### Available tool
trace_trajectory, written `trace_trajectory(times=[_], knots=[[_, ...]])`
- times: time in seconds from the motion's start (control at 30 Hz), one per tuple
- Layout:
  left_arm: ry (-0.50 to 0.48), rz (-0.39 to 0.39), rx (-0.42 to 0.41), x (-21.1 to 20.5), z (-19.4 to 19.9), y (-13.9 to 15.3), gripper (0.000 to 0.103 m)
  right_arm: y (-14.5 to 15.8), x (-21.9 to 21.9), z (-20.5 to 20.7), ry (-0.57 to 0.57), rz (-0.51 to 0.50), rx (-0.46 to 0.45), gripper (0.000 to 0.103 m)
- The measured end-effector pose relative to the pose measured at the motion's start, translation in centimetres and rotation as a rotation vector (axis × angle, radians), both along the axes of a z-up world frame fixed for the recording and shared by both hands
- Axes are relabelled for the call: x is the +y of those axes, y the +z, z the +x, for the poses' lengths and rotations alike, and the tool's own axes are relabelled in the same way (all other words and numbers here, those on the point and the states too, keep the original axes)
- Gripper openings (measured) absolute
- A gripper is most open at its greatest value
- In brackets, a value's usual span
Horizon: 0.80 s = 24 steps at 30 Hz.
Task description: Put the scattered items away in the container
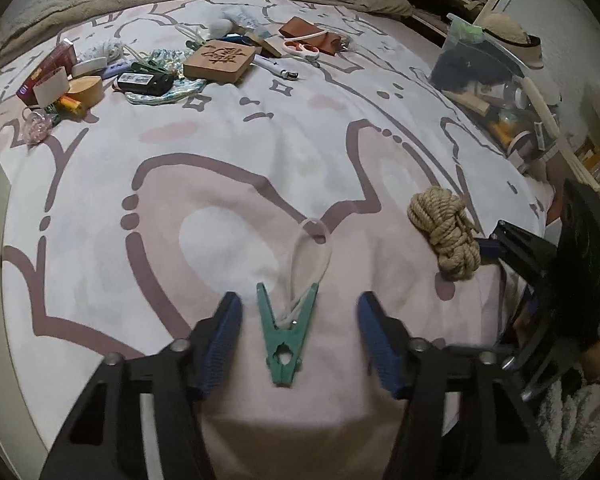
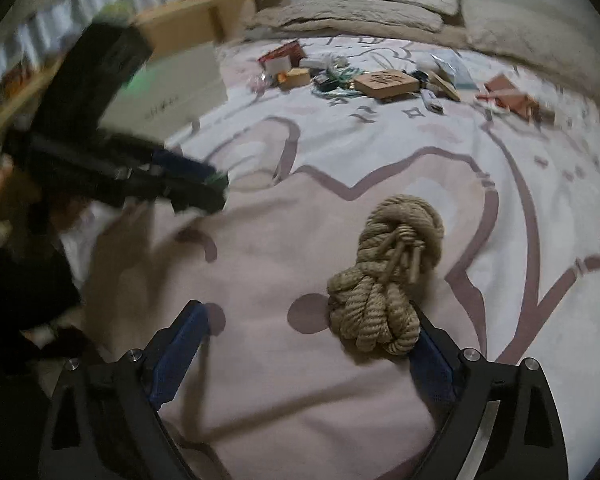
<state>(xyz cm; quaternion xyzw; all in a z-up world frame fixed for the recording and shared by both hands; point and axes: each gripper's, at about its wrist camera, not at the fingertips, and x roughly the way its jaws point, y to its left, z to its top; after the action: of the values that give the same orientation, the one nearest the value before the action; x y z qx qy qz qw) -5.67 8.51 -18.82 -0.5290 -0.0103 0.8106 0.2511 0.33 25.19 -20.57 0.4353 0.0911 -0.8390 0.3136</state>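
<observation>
The left gripper [image 1: 300, 336] is spread astride the green clothes peg [image 1: 286, 340] for pickup, while the right gripper [image 2: 312, 344], also spread, flanks the rope bundle [image 2: 384, 280].

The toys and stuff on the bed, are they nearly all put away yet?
Not nearly. The clear container already holds some things. Nothing is gripped now: the left gripper is open around the green clothespin, and the right gripper is open beside the rope bundle. Left: both of those, plus the far pile with the wooden box and scissors.
</observation>
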Motion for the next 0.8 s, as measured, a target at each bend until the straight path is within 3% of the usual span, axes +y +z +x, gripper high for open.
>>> trace_trajectory(times=[0.1, 0.57, 0.8], knots=[[-0.010, 0.019, -0.009, 0.1, -0.1, 0.0, 0.053, 0.1, -0.5, 0.4, 0.021, 0.016, 0.013, 0.095], [-0.003, 0.054, -0.024, 0.0, -0.1, -0.3, 0.053, 2.4, 2.7, -3.6, -0.150, -0.182, -0.088, 0.094], [-0.018, 0.014, 0.007, 0.0, -0.2, -0.4, 0.053, 1.9, 1.6, -5.1, -0.165, -0.135, -0.068, 0.060]])
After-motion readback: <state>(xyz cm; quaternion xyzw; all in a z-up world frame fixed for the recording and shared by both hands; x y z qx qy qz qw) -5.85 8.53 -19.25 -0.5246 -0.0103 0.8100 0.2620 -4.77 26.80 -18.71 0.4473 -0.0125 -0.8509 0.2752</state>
